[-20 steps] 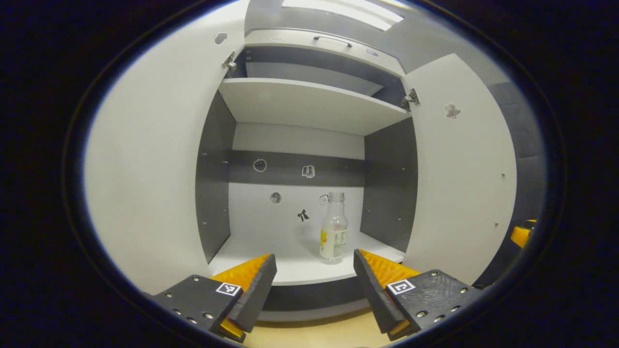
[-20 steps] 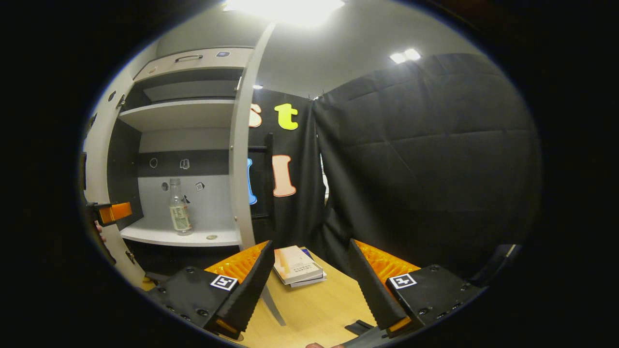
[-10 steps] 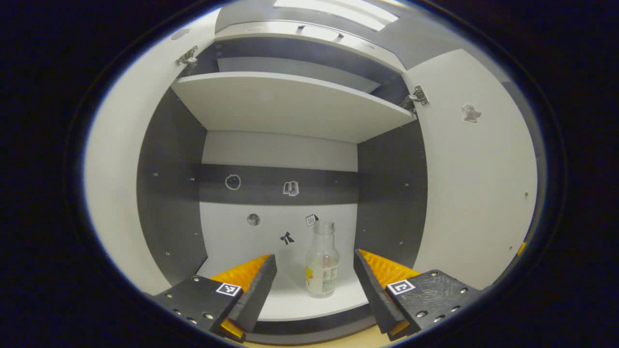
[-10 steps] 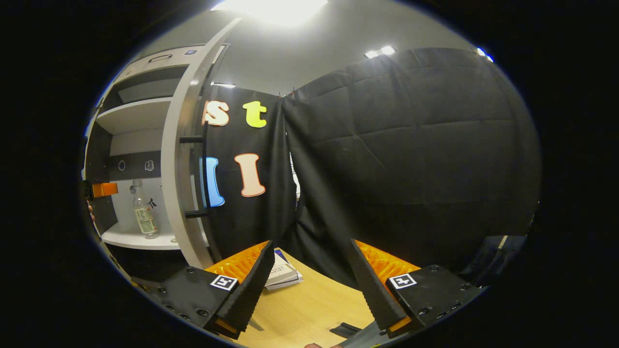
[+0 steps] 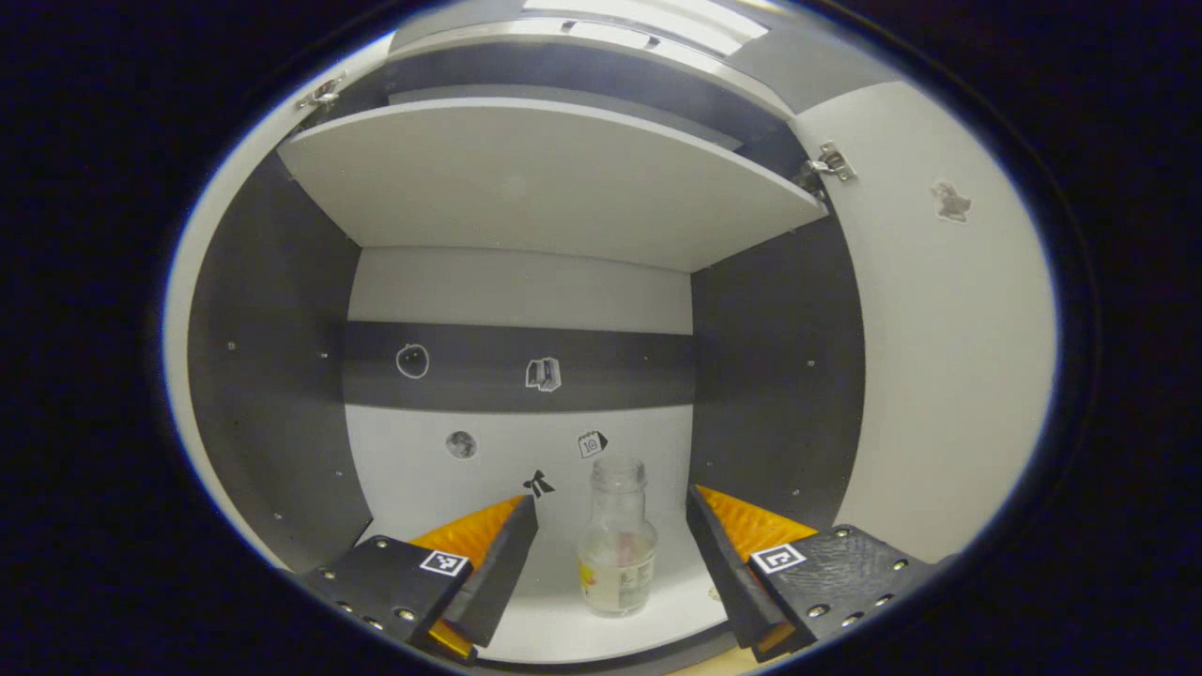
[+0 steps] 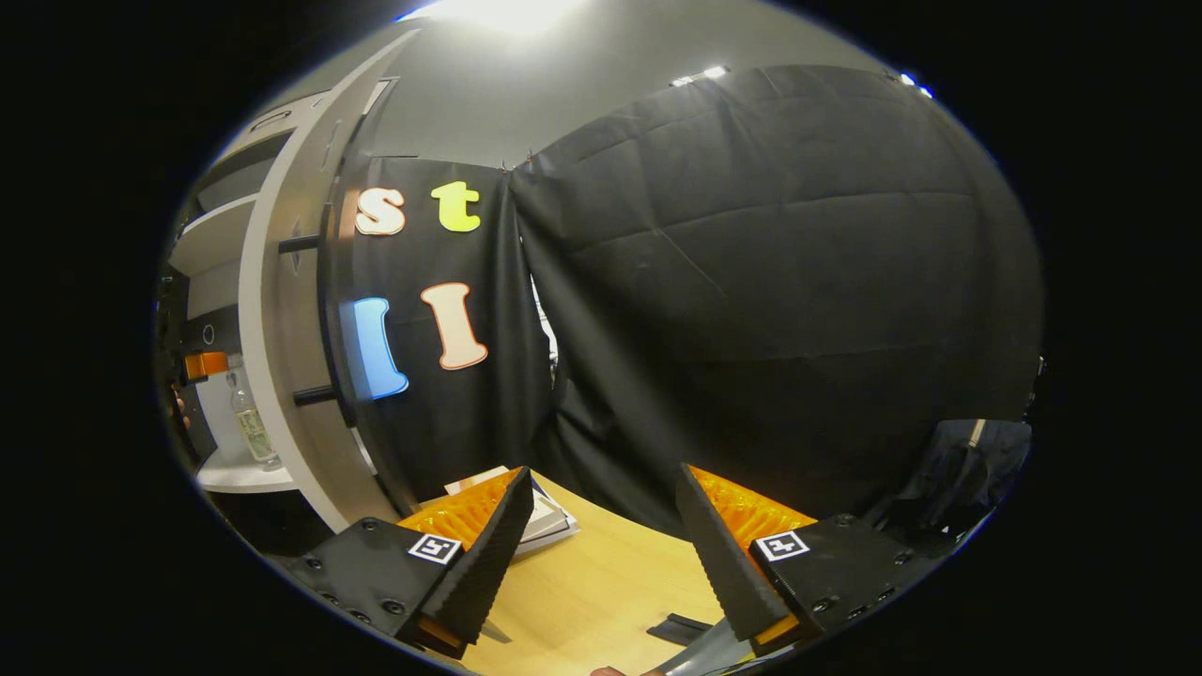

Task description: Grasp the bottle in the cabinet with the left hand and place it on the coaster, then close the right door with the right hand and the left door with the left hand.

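Left gripper view: the left gripper (image 5: 610,535) is inside the open cabinet (image 5: 282,376), its jaws spread wide. The clear glass bottle (image 5: 617,540) stands upright on the cabinet's white bottom shelf (image 5: 563,638), uncapped, between the two fingers (image 5: 498,563) and touching neither. A printed label wraps the bottle's lower body. Small stickers (image 5: 543,374) dot the back panel. A white upper shelf (image 5: 545,178) spans the compartment above. The right door (image 5: 948,357) stands swung open, its hinge (image 5: 831,164) visible at the top.

Right gripper view: the right gripper (image 6: 601,554) hovers over a wooden tabletop (image 6: 601,601), jaws apart and empty. A stack of books (image 6: 545,516) lies on the tabletop just beyond its left finger. The right door (image 6: 282,376) shows edge-on at left; past it the bottle (image 6: 252,427) stands on the bottom shelf, with the left gripper (image 6: 205,364) close beside it. Black cloth (image 6: 770,282) forms the booth wall behind.
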Action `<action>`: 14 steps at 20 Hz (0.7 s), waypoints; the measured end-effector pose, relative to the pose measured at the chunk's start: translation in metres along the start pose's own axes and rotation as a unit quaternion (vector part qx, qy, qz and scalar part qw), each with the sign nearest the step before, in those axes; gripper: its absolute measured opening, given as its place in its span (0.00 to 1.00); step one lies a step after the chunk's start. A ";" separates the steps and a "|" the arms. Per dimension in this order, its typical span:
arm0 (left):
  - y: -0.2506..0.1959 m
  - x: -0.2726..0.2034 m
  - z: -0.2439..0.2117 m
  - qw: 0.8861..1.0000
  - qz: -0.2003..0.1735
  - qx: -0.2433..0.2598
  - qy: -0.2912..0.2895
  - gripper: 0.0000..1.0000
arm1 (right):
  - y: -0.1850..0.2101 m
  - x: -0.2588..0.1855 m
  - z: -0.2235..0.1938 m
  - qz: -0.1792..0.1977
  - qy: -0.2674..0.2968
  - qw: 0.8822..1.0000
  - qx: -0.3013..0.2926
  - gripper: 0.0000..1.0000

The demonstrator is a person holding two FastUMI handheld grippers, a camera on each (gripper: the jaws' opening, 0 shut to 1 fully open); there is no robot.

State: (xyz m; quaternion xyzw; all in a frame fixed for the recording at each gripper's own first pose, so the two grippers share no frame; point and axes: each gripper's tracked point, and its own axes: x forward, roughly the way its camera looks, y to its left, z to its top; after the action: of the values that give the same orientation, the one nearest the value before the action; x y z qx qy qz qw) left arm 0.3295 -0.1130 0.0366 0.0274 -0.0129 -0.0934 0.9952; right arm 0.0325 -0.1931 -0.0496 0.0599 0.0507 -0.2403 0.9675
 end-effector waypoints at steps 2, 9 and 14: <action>-0.006 0.012 -0.004 1.000 -0.008 0.005 0.003 0.93 | -0.008 0.003 0.000 -0.015 -0.001 1.000 0.006 0.98; -0.006 0.046 -0.030 1.000 -0.006 -0.018 0.023 0.93 | -0.039 0.014 0.003 -0.055 0.006 0.998 0.011 0.98; -0.003 0.061 -0.031 1.000 0.001 0.004 0.016 0.92 | -0.042 0.019 -0.010 -0.052 0.032 0.998 -0.022 0.98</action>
State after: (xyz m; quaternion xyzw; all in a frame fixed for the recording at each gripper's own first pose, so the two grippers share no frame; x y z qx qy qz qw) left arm 0.3899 -0.1261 0.0068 0.0331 0.0023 -0.0924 0.9952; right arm 0.0291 -0.2373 -0.0658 0.0433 0.0897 -0.2875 0.9526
